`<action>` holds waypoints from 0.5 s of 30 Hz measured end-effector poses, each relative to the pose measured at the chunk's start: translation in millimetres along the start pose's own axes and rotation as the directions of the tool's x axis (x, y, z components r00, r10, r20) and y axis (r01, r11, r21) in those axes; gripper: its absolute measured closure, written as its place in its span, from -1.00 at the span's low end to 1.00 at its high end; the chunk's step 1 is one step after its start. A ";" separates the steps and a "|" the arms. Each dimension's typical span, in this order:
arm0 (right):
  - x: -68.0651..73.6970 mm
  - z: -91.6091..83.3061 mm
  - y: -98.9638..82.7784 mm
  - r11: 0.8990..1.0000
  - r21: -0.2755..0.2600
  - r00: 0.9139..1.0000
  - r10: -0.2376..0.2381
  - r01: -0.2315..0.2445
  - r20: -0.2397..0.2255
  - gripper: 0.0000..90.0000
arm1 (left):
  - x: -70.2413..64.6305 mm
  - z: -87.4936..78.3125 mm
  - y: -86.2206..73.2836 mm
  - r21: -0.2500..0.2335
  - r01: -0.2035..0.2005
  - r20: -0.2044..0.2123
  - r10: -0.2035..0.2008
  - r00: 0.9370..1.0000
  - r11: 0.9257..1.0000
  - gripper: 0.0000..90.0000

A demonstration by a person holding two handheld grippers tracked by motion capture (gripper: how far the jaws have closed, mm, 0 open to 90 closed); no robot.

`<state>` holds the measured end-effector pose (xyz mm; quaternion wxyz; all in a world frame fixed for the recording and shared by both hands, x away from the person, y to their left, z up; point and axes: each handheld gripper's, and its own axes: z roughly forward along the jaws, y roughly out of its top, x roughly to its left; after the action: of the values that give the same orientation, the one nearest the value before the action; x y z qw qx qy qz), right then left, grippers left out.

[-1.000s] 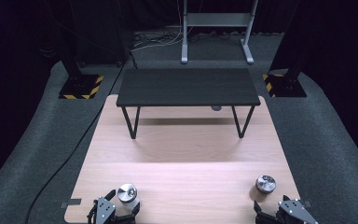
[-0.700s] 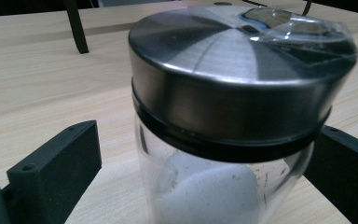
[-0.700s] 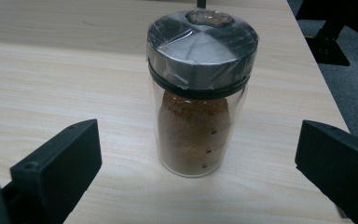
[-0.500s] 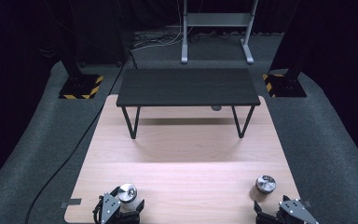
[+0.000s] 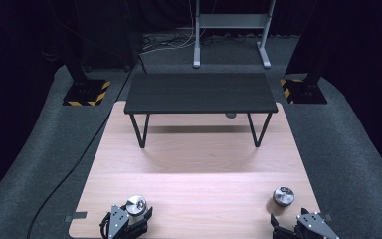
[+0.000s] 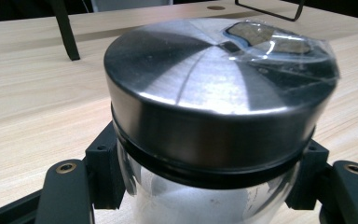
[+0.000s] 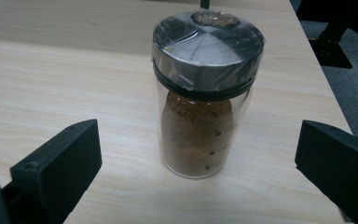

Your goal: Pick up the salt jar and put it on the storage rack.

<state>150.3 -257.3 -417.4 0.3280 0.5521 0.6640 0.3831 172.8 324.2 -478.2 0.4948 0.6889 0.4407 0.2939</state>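
Left tool (image 5: 129, 222) sits at the near-left edge of the pale wood-grain surface (image 5: 204, 164); its jaws have just been closing and now clamp the clear glass jar with a brushed-metal lid (image 5: 136, 204), pads (image 6: 105, 170) pressed against the glass on both sides just under the lid. The jar stands upright, white contents showing through the glass in the left gripper view, and clear film covers part of the lid.

A low black rectangular bench with thin metal legs (image 5: 199, 92) stands across the far middle of the surface, well apart from both jars.

A second clear glass jar of brown powder, with a film-wrapped metal lid (image 7: 204, 88), stands upright near the right edge. Right tool (image 5: 298, 226) is just behind it, jaws spread wide, the jar between them but apart from both pads; it holds nothing.
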 end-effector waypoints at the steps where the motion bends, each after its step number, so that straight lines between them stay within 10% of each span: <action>1: -0.9 -1.0 -0.9 1.000 -0.007 1.000 0.003 -0.003 -0.002 -1.00 | 0.8 -0.1 0.1 0.000 0.004 0.003 -0.004 1.000 1.000 -0.31; 15: -1.7 -0.4 0.1 1.000 -0.004 1.000 0.001 -0.001 -0.004 -1.00 | 9.8 -6.7 8.6 -0.002 0.019 0.013 -0.019 1.000 1.000 -0.31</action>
<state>150.3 -259.0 -417.1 0.3274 0.5512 0.6635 0.3858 174.2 334.8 -468.2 0.5012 0.6860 0.4437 0.2851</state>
